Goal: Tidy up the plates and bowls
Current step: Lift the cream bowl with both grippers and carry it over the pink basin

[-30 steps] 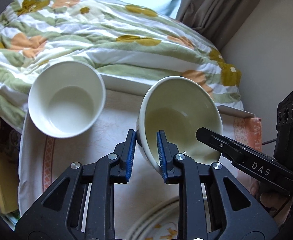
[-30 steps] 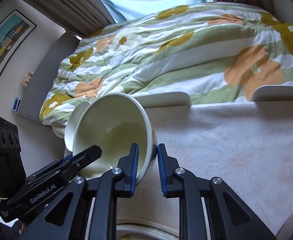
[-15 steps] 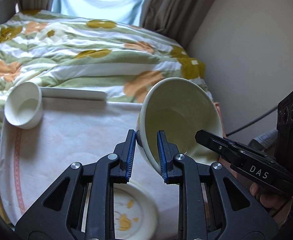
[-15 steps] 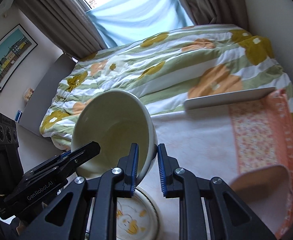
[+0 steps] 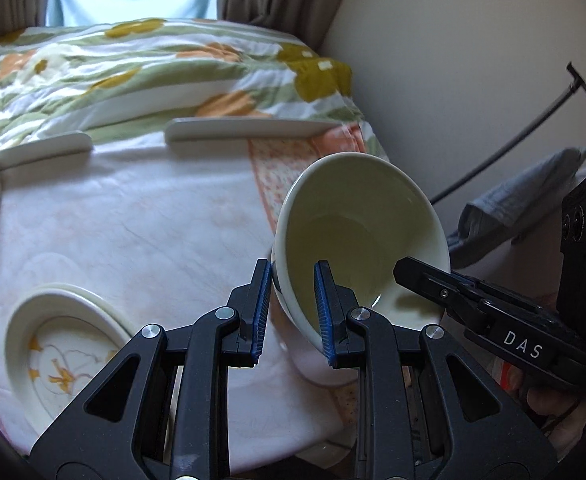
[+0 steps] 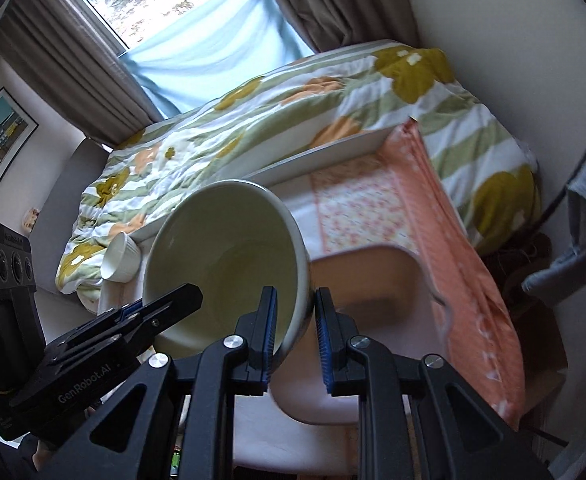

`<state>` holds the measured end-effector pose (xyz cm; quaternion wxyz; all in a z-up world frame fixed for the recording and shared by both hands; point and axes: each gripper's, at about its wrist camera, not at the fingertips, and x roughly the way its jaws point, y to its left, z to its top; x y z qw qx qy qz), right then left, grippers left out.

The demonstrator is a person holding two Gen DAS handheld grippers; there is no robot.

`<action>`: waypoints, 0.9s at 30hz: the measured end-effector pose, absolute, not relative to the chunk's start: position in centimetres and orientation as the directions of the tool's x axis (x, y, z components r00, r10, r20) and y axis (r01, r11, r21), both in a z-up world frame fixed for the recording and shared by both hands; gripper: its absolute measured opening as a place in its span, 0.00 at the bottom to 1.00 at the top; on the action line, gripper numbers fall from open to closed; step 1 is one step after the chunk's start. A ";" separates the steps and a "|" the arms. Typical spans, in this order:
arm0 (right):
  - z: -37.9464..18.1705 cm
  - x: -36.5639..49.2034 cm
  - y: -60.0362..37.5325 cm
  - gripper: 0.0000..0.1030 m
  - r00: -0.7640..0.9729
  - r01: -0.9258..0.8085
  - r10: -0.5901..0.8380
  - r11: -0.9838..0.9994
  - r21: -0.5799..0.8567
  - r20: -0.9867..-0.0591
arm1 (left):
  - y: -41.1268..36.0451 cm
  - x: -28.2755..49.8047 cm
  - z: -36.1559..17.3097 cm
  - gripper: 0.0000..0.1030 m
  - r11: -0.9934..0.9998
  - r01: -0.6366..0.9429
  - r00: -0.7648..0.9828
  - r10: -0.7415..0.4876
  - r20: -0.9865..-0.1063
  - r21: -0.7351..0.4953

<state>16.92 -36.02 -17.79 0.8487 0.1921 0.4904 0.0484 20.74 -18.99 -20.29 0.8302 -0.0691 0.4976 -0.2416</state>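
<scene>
I hold the big cream round bowl up, tilted, both hand-held grippers, left and right, pinching its rim. Next I must lower it gently onto the bench below.

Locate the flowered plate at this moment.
In the left wrist view, the flowered plate lies low at the left on the white cloth, left of the left tongs.

A cream bowl is tilted above the table; a flowered plate and a small white bowl lie on it.
</scene>
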 end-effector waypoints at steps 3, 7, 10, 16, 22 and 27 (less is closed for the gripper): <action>-19.5 16.3 -37.3 0.17 0.498 0.132 0.263 0.918 0.373 -0.826 | -20.7 20.5 -22.5 0.19 0.876 0.345 0.349 -0.454 -0.820 -0.338; -21.9 15.9 -38.2 0.17 0.470 0.156 0.243 0.923 0.351 -0.849 | -22.2 20.8 -24.7 0.19 0.879 0.358 0.310 -0.429 -0.848 -0.314; -22.9 15.8 -38.8 0.17 0.460 0.173 0.244 0.918 0.357 -0.853 | -23.3 20.7 -26.0 0.19 0.880 0.397 0.298 -0.392 -0.870 -0.260; -24.3 15.7 -39.4 0.17 0.427 0.183 0.233 0.924 0.336 -0.874 | -24.8 20.8 -27.7 0.19 0.875 0.440 0.282 -0.347 -0.894 -0.201; -25.2 15.9 -39.2 0.17 0.399 0.170 0.210 0.940 0.297 -0.892 | -26.2 20.8 -28.5 0.19 0.863 0.496 0.317 -0.285 -0.905 -0.098; -25.4 16.0 -39.3 0.17 0.391 0.164 0.204 0.944 0.286 -0.897 | -26.7 20.5 -28.4 0.19 0.853 0.519 0.343 -0.254 -0.904 -0.043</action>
